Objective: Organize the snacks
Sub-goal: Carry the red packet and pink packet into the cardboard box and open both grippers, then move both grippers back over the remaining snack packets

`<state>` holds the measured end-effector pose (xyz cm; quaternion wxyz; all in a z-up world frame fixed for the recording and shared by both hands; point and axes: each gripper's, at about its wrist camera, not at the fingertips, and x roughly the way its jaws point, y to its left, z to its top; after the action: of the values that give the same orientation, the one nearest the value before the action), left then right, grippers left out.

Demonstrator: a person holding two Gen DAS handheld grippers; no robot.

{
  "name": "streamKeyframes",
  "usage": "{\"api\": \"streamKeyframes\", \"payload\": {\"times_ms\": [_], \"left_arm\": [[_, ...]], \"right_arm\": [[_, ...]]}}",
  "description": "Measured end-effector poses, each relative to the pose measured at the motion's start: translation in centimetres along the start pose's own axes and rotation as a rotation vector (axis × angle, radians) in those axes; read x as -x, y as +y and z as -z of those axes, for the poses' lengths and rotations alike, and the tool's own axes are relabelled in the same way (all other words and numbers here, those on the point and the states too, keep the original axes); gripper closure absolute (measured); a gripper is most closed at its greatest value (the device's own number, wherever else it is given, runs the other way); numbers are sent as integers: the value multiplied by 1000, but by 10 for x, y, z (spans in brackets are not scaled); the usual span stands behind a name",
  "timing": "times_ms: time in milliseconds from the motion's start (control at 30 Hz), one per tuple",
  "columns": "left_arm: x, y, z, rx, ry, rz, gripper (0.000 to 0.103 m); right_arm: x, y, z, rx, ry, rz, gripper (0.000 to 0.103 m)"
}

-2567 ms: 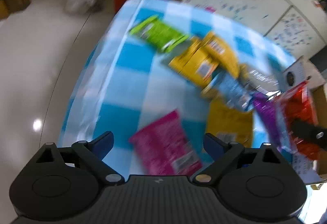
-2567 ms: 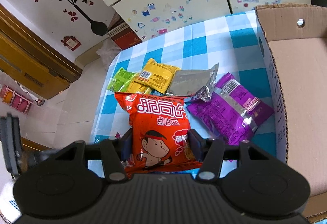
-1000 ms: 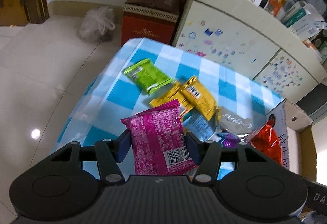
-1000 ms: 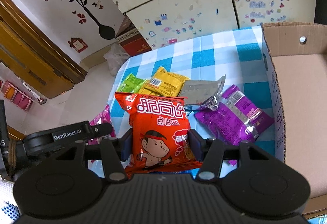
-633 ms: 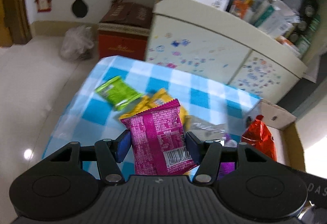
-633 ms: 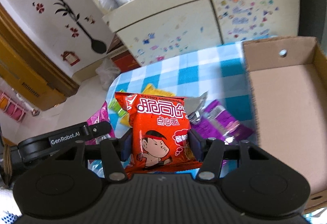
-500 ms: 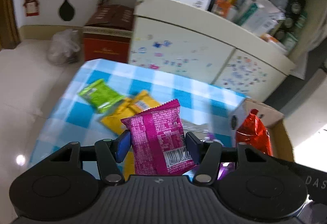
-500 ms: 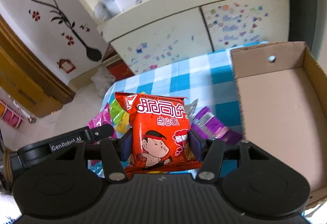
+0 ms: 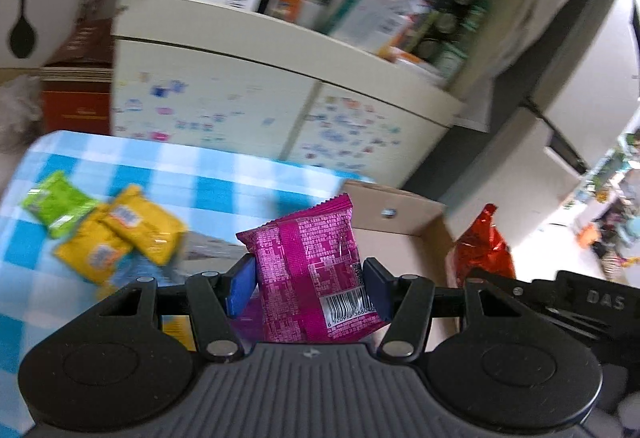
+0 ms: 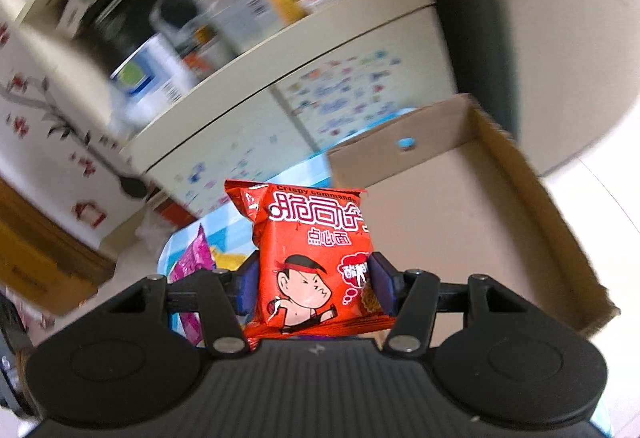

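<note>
My left gripper is shut on a magenta snack packet and holds it in the air above the table, in front of the open cardboard box. My right gripper is shut on an orange-red snack packet and holds it up before the same box, whose inside looks bare. The orange-red packet also shows at the right of the left wrist view. The magenta packet shows at the left of the right wrist view.
A blue-and-white checked tablecloth carries a green packet and two yellow packets at the left. A cream cabinet with stickers and a cluttered shelf stands behind the table. A red-brown carton sits on the floor.
Both grippers have risen and swung right toward the cardboard box, each still holding its packet. The left gripper closed on the magenta packet earlier in the sequence.
</note>
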<state>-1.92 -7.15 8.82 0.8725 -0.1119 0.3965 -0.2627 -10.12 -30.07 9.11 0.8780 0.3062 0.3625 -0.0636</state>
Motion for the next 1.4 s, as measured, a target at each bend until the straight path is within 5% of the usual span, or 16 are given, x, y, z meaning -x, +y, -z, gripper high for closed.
{"api": "streamKeyframes", "payload": {"times_ms": [300, 633, 800, 867, 1100, 1400], "left_arm": [[-25, -38, 11, -60, 28, 137, 40], [-59, -65, 34, -103, 113, 185, 39], [-63, -72, 42, -124, 133, 184, 21], [-60, -72, 39, -120, 131, 170, 12], [-35, -53, 18, -92, 85, 127, 11], [-4, -6, -6, -53, 42, -29, 10]], "right_arm": [[7, -44, -9, -178, -28, 78, 46], [8, -64, -7, -263, -20, 142, 45], [6, -68, -6, -277, -15, 185, 37], [7, -69, -7, -280, -26, 194, 32], [9, -55, -9, -180, -66, 185, 29], [-2, -12, 0, 49, -45, 97, 29]]}}
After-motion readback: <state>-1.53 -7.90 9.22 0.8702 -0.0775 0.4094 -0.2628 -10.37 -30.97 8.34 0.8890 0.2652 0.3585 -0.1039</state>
